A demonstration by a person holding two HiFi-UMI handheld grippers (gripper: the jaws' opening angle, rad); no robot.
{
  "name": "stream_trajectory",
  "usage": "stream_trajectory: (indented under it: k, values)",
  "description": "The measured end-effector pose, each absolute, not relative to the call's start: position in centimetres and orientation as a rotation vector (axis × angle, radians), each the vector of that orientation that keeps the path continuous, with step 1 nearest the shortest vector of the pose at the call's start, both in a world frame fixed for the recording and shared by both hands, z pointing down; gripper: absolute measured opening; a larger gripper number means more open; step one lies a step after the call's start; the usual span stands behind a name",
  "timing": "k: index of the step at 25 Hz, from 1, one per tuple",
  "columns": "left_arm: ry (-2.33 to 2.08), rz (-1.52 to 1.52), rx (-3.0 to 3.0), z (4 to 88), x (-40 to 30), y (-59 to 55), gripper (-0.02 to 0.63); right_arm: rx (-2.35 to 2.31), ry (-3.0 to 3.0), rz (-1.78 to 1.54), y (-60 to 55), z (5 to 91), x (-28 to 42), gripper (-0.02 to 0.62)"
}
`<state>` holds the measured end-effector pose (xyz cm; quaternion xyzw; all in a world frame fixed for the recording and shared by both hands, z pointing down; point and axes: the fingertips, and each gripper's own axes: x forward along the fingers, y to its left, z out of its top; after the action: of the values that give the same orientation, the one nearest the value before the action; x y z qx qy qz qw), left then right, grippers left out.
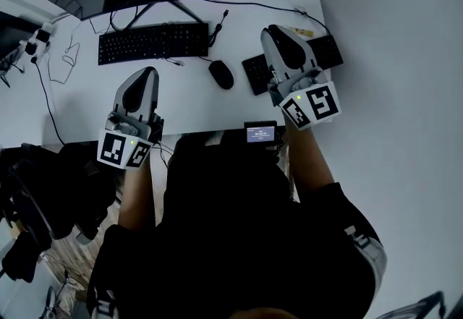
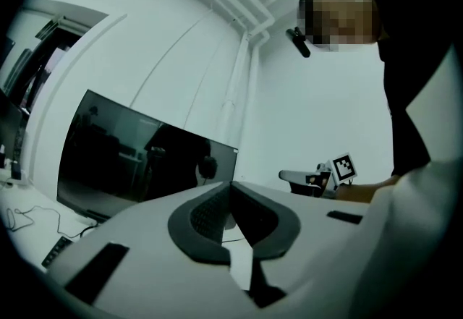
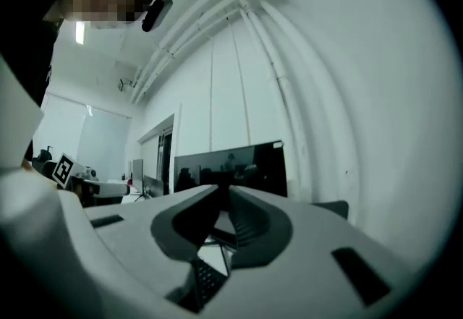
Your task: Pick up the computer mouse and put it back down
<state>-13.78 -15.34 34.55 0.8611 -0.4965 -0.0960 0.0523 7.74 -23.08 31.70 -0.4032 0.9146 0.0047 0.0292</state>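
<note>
White desk [image 1: 189, 102] spreads below. Right gripper [image 1: 278, 31] and left gripper [image 1: 148, 72] hang above it, jaws pressed together and empty. Between them the computer mouse [image 1: 221, 74] lies on the desk, seemingly nearer the right, long axis pointing away from the person.

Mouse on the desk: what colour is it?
The mouse is plain black, seen best in the head view against the white desk.

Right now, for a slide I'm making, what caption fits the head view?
Left claw and right claw hover empty above white desk; black mouse lies between them.
</note>
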Motion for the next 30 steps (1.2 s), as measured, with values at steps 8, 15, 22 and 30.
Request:
stream_trajectory:
  k: [8, 15, 22, 30]
  values:
    - [-1.667, -0.346, 2.587, 30.8, -14.3, -13.2, -0.006, -1.352, 2.694, 0.142, -19.4, 28.2, 15.6, 0.003]
    - [-1.739, -0.315, 2.550, 31.1, -12.6, -12.0, -0.006, -1.363, 2.654, 0.080, -19.1, 30.2, 20.0, 0.003]
    - [-1.774, -0.294, 2.535, 30.3, -8.9, -11.4, -0.006, -1.274, 2.692, 0.047, -19.5, 31.3, 21.4, 0.003]
    - [-1.833, -0.255, 2.439, 31.4, -6.7, -9.5, -0.006, -1.105, 2.800, -0.040, -19.6, 34.8, 20.5, 0.003]
